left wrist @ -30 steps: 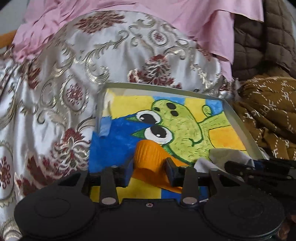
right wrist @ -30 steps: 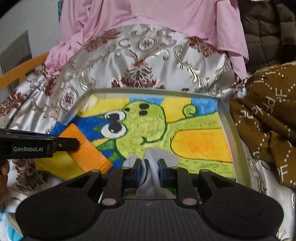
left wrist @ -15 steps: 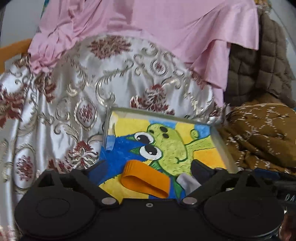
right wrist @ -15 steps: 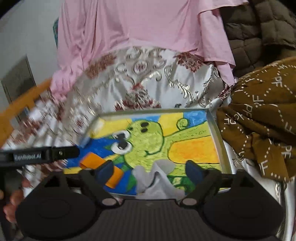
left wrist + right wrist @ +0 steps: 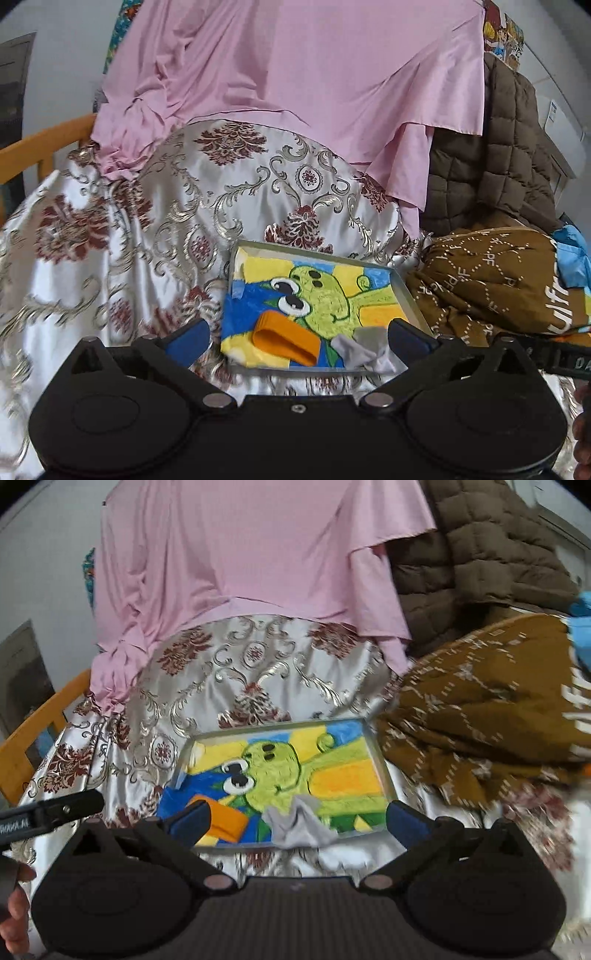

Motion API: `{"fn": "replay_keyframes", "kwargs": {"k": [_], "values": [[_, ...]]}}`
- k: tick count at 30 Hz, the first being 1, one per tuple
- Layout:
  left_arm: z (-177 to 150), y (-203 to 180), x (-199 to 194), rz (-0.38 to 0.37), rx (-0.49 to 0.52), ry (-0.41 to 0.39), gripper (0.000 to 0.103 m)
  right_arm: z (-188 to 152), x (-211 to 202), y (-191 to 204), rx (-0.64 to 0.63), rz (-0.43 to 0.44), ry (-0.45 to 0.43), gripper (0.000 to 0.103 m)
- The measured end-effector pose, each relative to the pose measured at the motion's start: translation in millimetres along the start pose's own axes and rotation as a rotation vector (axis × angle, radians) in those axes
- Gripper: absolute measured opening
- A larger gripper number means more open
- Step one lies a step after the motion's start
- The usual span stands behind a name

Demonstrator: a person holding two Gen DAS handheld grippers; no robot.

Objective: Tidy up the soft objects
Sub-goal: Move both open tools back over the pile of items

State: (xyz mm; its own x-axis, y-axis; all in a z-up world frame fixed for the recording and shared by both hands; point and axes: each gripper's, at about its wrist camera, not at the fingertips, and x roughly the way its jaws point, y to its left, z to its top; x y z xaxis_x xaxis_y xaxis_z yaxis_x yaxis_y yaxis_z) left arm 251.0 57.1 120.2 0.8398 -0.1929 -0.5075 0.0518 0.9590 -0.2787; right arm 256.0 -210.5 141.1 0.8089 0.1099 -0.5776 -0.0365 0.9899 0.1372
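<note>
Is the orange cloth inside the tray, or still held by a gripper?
Inside: the orange cloth lies folded in the tray, free of the open left gripper.

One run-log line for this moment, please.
left gripper: open | right gripper: open | orange band, grey cloth: in tray

left wrist: above tray (image 5: 410, 295), facing forward | right wrist: same | shared: tray
</note>
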Motion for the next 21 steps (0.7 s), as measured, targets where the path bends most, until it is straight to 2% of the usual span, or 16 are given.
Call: {"fn": "replay_keyframes", "kwargs": {"k": [4,11,15,21], "values": [[-19.2,-3.3,-38.1,0.005,-0.021,-0.007,0.102,-17.3,-40.6,-0.2,0.033,0.050,-0.016,0.103],[-59.5,-20.0,-84.5,0.001,-0.018,0.003,0.102,-53.5,-105.2,0.5,0.005,0.055,-0.034,0.103],[-93.0,-29.7,-101.9,-0.035,-0.011,-0.007,0.102,-79.8,-127.0,-4.6,0.002,0.056,-0.019,0.103],[-136.5,-44.8,-111.0,-0.049,0.091,0.019,0.102,-121.3,-139.7,-21.5,0.044,0.086,0.027,0.103]]}}
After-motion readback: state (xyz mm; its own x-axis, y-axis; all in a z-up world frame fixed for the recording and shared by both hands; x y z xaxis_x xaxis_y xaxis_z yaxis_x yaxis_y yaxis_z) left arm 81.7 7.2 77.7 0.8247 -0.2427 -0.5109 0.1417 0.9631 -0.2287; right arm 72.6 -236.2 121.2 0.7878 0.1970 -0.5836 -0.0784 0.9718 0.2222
